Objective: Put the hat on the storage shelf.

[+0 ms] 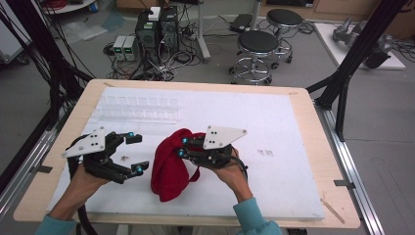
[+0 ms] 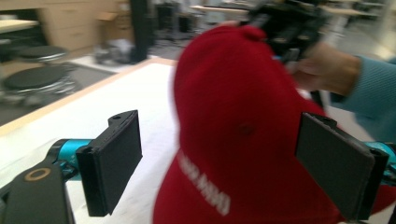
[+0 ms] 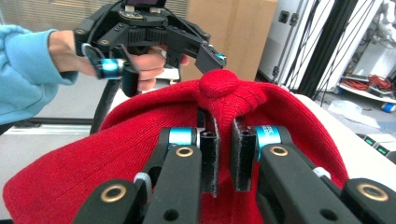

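Right hand-held gripper (image 1: 181,146) pinches the red knitted wool cap (image 1: 169,169) near its crown, cap draped toward the white counter's (image 1: 293,147) near edge. Left hand-held gripper (image 1: 136,153) gapes wide, just beside it.

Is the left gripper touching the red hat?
Apart. In the high view, bare table shows between the left gripper and the red hat.

A red knitted beanie (image 1: 170,169) with a small knob on its crown and white lettering along its side hangs crumpled, its lower end resting on the white desk (image 1: 293,161).
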Tool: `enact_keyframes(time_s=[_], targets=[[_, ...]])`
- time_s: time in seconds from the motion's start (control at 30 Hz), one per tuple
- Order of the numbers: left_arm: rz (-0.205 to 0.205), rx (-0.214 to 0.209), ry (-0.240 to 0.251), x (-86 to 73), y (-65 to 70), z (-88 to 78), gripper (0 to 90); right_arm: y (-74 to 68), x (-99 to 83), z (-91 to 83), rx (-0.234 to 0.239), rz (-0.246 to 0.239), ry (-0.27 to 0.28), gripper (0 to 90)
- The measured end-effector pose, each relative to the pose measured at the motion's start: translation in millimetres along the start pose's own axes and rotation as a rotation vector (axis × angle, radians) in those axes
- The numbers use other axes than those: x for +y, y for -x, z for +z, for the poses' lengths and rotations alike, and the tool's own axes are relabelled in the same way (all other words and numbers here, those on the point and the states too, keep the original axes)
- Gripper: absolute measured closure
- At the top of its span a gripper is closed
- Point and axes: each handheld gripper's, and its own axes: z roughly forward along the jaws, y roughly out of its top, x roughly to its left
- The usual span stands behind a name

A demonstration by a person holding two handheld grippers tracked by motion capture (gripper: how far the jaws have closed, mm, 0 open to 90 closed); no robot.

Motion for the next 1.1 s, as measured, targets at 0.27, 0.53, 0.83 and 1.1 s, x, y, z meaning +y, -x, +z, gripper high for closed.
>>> enact_keyframes(time_s=[0.27, 0.53, 0.83, 1.1], targets=[[0.010, -0.060, -0.003, 4.7, 0.4, 13.3, 15.3, -1.1, 0.3, 0.8, 0.024, -0.006, 0.002, 84.5], [0.001, -0.094, -0.025, 11.4, -9.8, 12.9, 15.1, -0.3, 1.1, -3.5, 0.032, -0.010, 0.015, 84.5], [0.013, -0.141, -0.054, 13.6, -5.9, 27.0, 13.3, -1.2, 3.9, -0.5, 0.044, -0.024, 0.008, 84.3], [0.019, -0.172, -0.080, 17.2, -1.6, 38.7, 13.1, -2.1, 4.7, 3.1, 0.053, -0.032, 0.004, 84.3]])
